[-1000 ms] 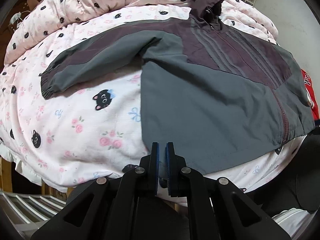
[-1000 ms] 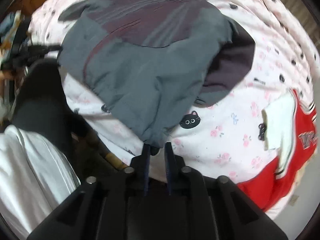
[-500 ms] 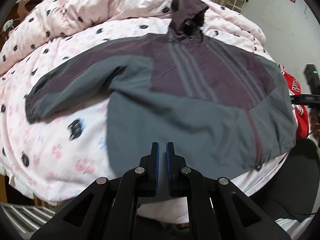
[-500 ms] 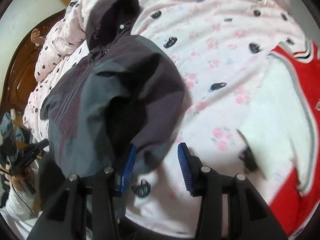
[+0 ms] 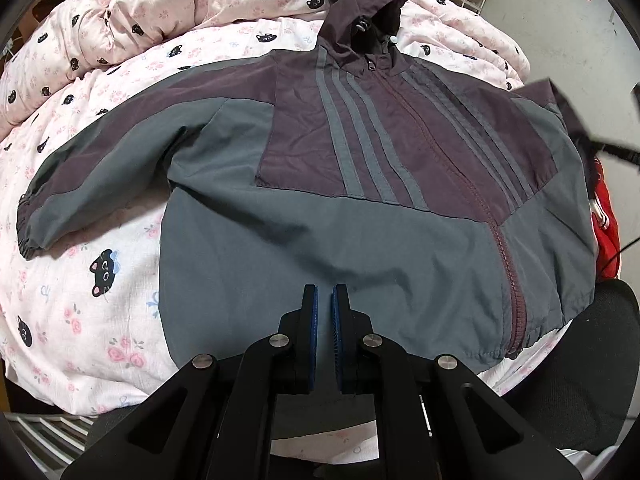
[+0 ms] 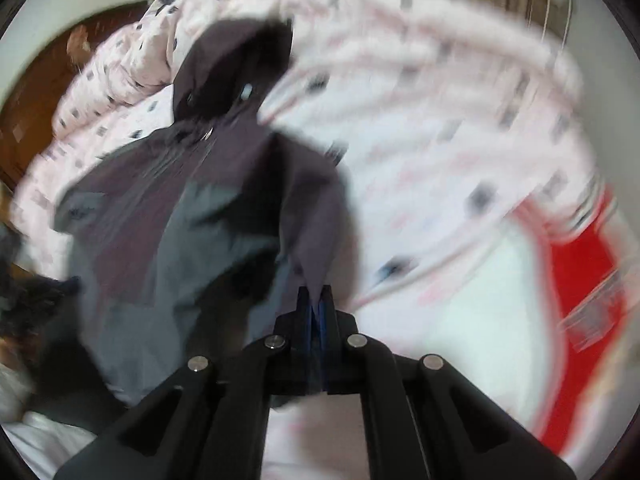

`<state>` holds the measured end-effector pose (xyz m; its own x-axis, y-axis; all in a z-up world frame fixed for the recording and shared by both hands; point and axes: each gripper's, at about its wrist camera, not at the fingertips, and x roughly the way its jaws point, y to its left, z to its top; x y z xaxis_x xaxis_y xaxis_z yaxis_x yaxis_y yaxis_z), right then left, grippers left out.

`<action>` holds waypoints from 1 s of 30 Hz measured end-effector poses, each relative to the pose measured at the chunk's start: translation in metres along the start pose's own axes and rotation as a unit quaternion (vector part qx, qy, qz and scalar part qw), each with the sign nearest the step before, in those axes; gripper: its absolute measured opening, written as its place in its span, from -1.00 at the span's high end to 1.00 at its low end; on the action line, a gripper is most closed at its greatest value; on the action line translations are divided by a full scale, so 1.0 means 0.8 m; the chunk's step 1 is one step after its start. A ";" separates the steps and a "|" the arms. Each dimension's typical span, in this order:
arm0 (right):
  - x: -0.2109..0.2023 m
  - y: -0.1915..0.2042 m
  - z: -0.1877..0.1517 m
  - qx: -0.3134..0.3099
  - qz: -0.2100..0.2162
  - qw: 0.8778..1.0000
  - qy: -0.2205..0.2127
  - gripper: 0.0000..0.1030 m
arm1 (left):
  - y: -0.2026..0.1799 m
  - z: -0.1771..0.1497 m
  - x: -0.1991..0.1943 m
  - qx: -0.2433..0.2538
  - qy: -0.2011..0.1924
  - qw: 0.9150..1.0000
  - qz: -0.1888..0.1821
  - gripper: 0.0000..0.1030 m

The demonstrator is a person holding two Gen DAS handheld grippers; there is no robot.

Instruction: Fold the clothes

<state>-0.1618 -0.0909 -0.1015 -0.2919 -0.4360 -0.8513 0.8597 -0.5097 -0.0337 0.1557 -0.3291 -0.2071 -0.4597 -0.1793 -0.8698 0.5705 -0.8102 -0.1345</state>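
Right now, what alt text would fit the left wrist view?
A grey and maroon hooded jacket lies front up and zipped on a pink quilt printed with cats, one sleeve spread toward the left of the picture. The left gripper hovers over the hem, its blue-padded fingers nearly together and empty.

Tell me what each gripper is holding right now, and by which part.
The right gripper has just closed on the jacket's sleeve. The left gripper is shut, holding nothing.
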 end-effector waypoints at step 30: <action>-0.006 -0.191 -0.035 0.097 0.079 0.992 0.014 0.00 | 0.008 0.003 0.002 -0.007 0.011 1.000 -0.003 0.89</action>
<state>-0.2799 0.0097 -0.1064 -0.1465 -0.5017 -0.8526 0.7959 -0.5715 0.1996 0.1568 -0.3358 -0.2082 -0.4478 -0.1628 -0.8792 0.5773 -0.8035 -0.1452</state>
